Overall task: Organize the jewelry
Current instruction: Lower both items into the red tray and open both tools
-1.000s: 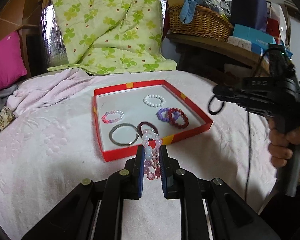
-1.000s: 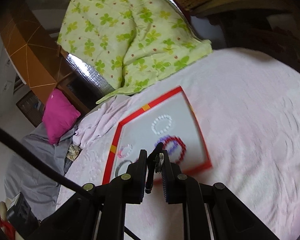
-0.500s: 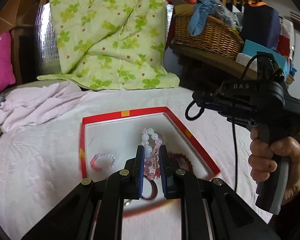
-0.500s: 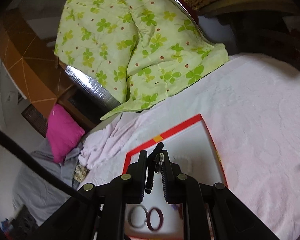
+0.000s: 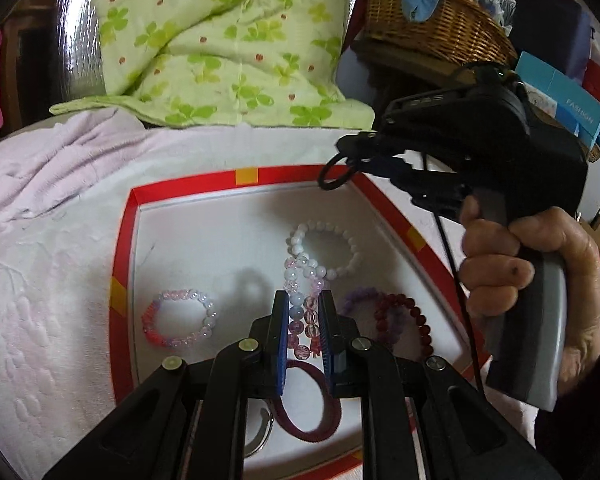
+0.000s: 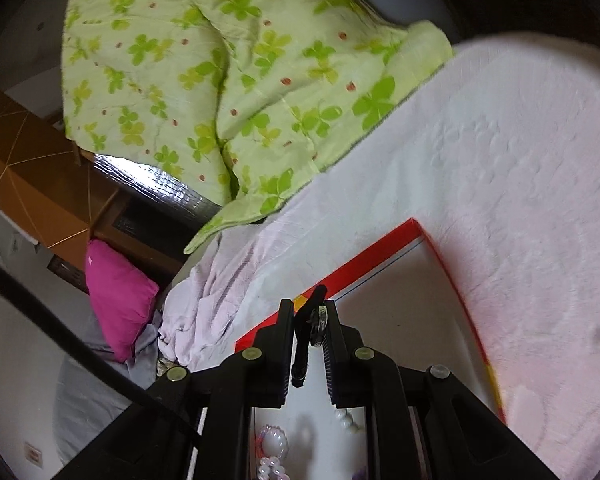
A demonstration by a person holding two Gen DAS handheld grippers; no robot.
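Note:
A red-rimmed tray (image 5: 124, 248) with a white floor lies on the bed. My left gripper (image 5: 304, 300) is shut on a pink and white bead bracelet (image 5: 302, 280) and holds it above the tray's middle. In the tray lie a white bead bracelet (image 5: 326, 248), a pink bracelet (image 5: 178, 318), a purple one (image 5: 360, 296), a dark red bead one (image 5: 404, 316), a maroon ring (image 5: 308, 404) and a partly hidden metal bangle (image 5: 262, 436). My right gripper (image 5: 360, 152) is shut on a black ring (image 5: 334, 174) over the tray's far right corner; the right wrist view shows it (image 6: 308, 332) edge-on.
A green clover quilt (image 5: 220, 40) lies behind the tray, with a crumpled pink blanket (image 5: 40, 160) at the left. A wicker basket (image 5: 428, 28) and boxes (image 5: 556, 92) stand on a shelf at the right. A magenta pillow (image 6: 116, 300) lies off the bed.
My left gripper has carried the bead bracelet from in front of the tray to above its middle. My right gripper with the black ring has moved in over the tray's far corner.

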